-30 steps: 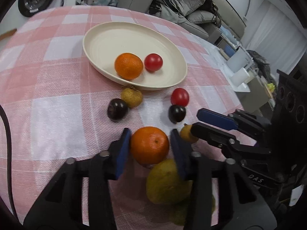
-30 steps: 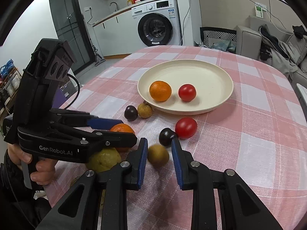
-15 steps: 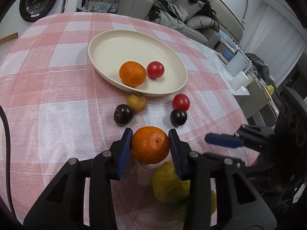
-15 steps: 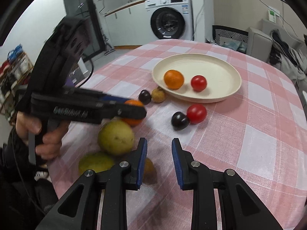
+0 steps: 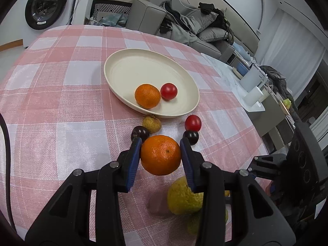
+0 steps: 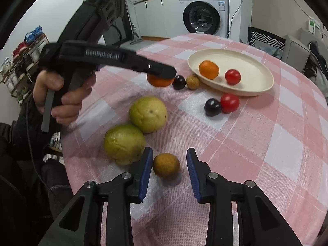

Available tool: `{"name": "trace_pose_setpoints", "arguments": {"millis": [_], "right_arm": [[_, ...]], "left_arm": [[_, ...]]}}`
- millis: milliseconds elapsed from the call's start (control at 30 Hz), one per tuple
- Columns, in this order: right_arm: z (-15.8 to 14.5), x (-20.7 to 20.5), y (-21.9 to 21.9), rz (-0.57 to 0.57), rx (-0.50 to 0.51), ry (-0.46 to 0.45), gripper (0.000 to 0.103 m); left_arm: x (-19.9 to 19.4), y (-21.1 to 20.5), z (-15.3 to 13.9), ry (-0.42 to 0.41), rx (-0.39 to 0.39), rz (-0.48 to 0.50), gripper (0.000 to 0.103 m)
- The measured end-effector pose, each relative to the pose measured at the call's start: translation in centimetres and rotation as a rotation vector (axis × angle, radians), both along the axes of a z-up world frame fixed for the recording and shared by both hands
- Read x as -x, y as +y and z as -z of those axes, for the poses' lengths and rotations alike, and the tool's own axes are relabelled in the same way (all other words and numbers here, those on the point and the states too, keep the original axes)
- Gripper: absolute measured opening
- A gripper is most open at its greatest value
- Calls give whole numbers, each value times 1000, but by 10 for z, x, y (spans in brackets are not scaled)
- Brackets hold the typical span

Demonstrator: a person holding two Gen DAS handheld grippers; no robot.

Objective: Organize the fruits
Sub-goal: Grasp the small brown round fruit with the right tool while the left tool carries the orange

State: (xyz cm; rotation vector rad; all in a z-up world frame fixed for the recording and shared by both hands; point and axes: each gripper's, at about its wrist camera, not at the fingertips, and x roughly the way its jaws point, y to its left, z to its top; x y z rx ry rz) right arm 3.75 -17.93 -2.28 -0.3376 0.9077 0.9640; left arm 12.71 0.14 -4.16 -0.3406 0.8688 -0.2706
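Note:
My left gripper (image 5: 160,155) is shut on an orange (image 5: 160,154) and holds it above the checked cloth; it also shows in the right wrist view (image 6: 160,81). A cream plate (image 5: 131,65) holds another orange (image 5: 147,96) and a red tomato (image 5: 168,91). In front of the plate lie a small brown fruit (image 5: 151,124), two dark plums (image 5: 140,133) (image 5: 191,137) and a red tomato (image 5: 193,122). My right gripper (image 6: 169,165) is open, its jaws on either side of a small brown fruit (image 6: 166,165) on the table, not touching it.
Two large yellow-green fruits (image 6: 148,114) (image 6: 124,143) lie near the table's front edge, left of my right gripper. The table's edge (image 6: 67,143) drops off just beyond them. A washing machine (image 6: 202,18) and a sofa (image 5: 147,14) stand behind the table.
My left gripper has lifted the orange off the cloth and moved it toward the plate. My right gripper has drawn back toward the near table edge; the small brown fruit now lies between its jaws.

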Motion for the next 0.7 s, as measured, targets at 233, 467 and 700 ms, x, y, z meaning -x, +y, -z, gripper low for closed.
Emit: {"name": "trace_pose_setpoints", "arguments": {"millis": [233, 467, 700], "right_arm": [[10, 4, 2, -25, 26, 3, 29], [-3, -3, -4, 28, -36, -45, 29], [-27, -26, -12, 187, -141, -83, 29]], "left_arm": [[3, 4, -3, -17, 0, -9, 36], [8, 9, -12, -73, -17, -31, 36], [15, 12, -33, -177, -78, -58, 36]]}}
